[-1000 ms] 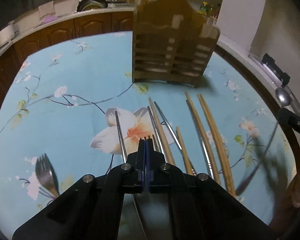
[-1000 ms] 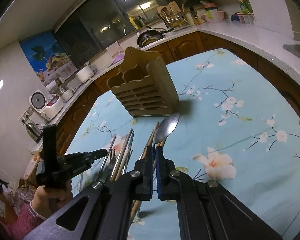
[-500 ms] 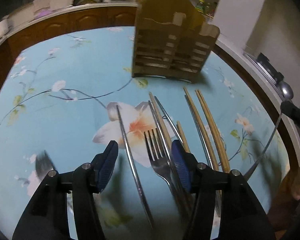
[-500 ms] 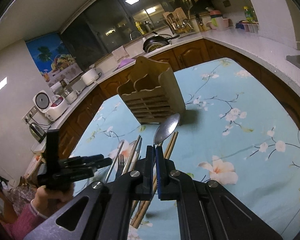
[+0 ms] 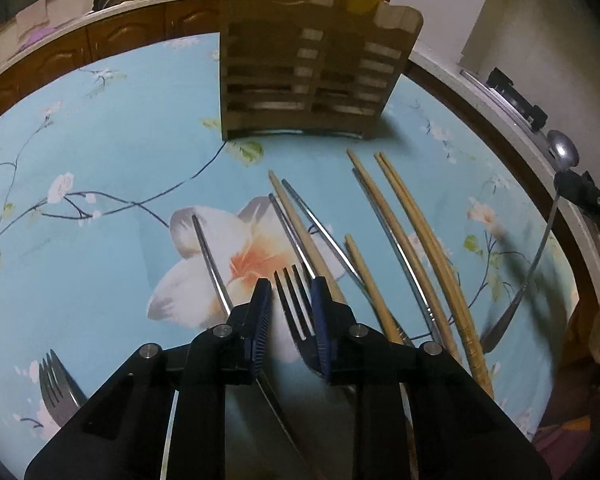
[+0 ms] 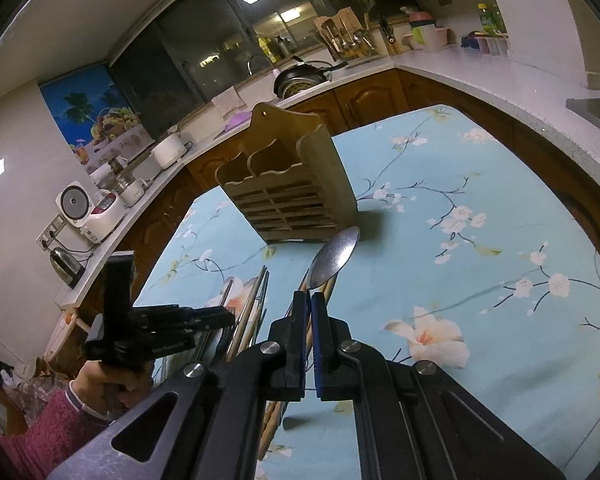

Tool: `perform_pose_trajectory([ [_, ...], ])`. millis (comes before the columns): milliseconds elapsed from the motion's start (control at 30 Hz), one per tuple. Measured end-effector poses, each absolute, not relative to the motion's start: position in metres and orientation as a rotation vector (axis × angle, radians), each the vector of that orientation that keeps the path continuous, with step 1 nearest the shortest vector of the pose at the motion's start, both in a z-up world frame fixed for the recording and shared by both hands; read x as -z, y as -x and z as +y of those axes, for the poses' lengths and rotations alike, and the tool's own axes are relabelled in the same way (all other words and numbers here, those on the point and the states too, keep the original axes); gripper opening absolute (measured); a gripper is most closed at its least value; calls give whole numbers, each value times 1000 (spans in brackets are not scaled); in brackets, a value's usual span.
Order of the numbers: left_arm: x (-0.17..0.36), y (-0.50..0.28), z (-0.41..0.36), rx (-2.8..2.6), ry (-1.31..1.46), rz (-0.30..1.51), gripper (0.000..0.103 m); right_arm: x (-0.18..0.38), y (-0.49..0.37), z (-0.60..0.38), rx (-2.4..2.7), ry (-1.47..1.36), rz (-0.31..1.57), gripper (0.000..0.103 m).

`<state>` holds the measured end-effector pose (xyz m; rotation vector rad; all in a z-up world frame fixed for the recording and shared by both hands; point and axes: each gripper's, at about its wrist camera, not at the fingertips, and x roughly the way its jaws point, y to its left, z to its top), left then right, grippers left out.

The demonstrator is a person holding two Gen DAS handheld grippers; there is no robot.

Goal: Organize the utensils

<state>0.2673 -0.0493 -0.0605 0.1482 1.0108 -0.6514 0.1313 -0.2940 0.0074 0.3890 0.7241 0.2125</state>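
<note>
A wooden utensil holder (image 5: 316, 56) stands on the flowered blue cloth; it also shows in the right wrist view (image 6: 288, 192). Before it lie several wooden chopsticks (image 5: 416, 240), metal chopsticks (image 5: 212, 264) and a fork (image 5: 296, 304). My left gripper (image 5: 290, 300) is partly open, low over the cloth, its fingers either side of that fork's tines. A second fork (image 5: 56, 380) lies at the lower left. My right gripper (image 6: 309, 308) is shut on a metal spoon (image 6: 334, 256), held in the air with the bowl pointing at the holder; the spoon also shows in the left wrist view (image 5: 540, 248).
The table edge (image 5: 512, 148) runs along the right, with a stove top beyond it. Kitchen counters (image 6: 480, 72) with a pan, rice cooker and kettle surround the table. To the right of the holder lies open cloth (image 6: 480, 264).
My left gripper went from shut to open, dropped toward the cloth and narrowed around the fork's tines. My right gripper rose with the spoon and moved nearer the holder.
</note>
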Motion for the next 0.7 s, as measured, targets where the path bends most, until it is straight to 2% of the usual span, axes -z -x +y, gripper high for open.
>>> perform_pose_trajectory([
  [533, 61, -269, -51, 685, -134, 1041, 23, -4, -131, -291, -223, -395, 727, 2],
  [667, 61, -266, -53, 706, -145, 1019, 13, -5, -130, -290, -225, -396, 724, 2],
  [700, 59, -262, -54, 711, -151, 1007, 2, -6, -129, -290, -228, -396, 724, 2],
])
